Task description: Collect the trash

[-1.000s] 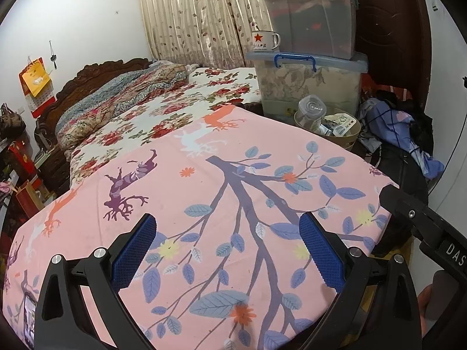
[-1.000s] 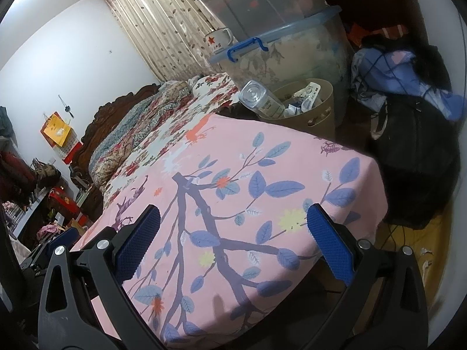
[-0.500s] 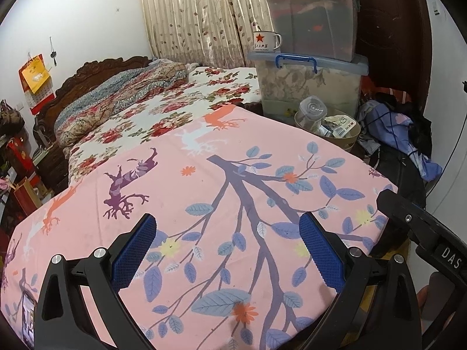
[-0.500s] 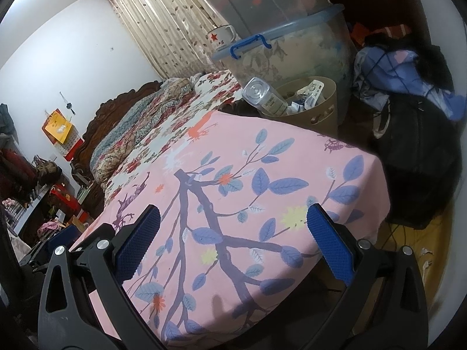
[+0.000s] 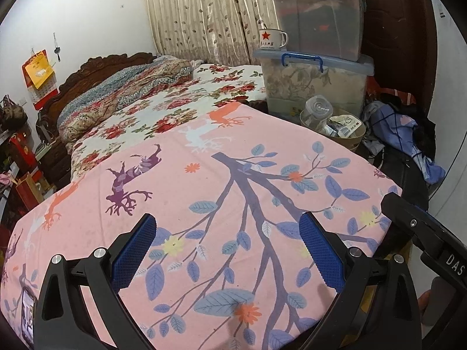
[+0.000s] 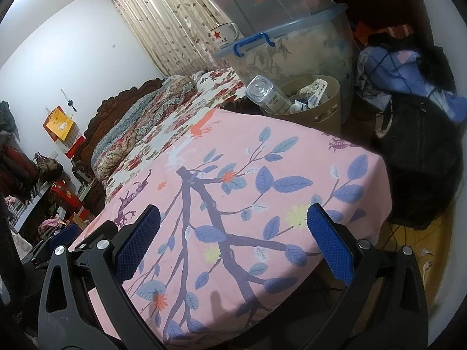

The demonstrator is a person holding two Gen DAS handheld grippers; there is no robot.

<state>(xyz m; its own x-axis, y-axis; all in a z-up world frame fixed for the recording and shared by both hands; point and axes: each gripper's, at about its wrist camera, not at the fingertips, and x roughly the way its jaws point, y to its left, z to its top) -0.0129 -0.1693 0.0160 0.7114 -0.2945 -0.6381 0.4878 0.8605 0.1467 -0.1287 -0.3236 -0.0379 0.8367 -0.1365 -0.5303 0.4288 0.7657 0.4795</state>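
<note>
Landmark: tan trash bin (image 5: 354,141) at the far edge of the pink counter (image 5: 204,192), in front of the stacked storage boxes (image 5: 318,84). The bin holds a clear plastic bottle (image 5: 316,112) leaning out over its near-left rim, plus crumpled wrappers (image 5: 347,124).

Left wrist view only: a phone (image 5: 27,315) lying at the counter's near-left corner, far from the bin, and the black body of the other gripper at the right frame edge.

Right wrist view only: the bin's (image 6: 327,113) side wall with handle slot, yellow floor right of the counter with small paper scraps (image 6: 424,258), and a black bag (image 6: 420,157) right of the bin.

Both views: enamel mug (image 5: 271,39) with a red star on the lower box lid, above the bin; the bed with floral bedding (image 5: 163,108) left of the bin.

Left gripper (image 5: 227,245): released, blue pads wide apart, nothing between them, hovering over the counter's near part, aimed toward the bin.

Right gripper (image 6: 233,233): also released and empty, over the counter's near-right corner, tilted, pointing at the bin.
</note>
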